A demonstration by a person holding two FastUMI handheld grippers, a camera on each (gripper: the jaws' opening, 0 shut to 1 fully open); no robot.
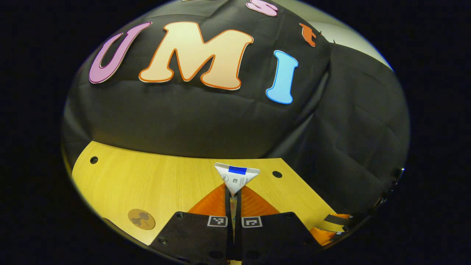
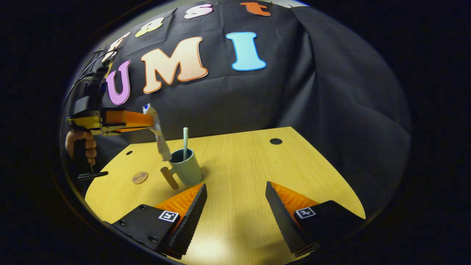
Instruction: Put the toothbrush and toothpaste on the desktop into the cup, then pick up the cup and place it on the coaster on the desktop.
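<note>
Toothpaste [image 2: 159, 136] pinched in left gripper [image 1: 233, 198] jaws, tilted over cup [image 2: 186, 167], right gripper [image 2: 235, 206] jaws spread, low over desktop [image 2: 250, 165].

black housings [image 1: 191, 235], square markers, black cables [image 2: 86, 79]

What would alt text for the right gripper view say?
The left gripper holds a toothpaste tube over a cup already holding a toothbrush. The cup stands on a wooden table beside a round coaster.

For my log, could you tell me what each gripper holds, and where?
Left gripper: toothpaste, pinched near its flat crimped end. Right gripper: open, holding nothing.
</note>
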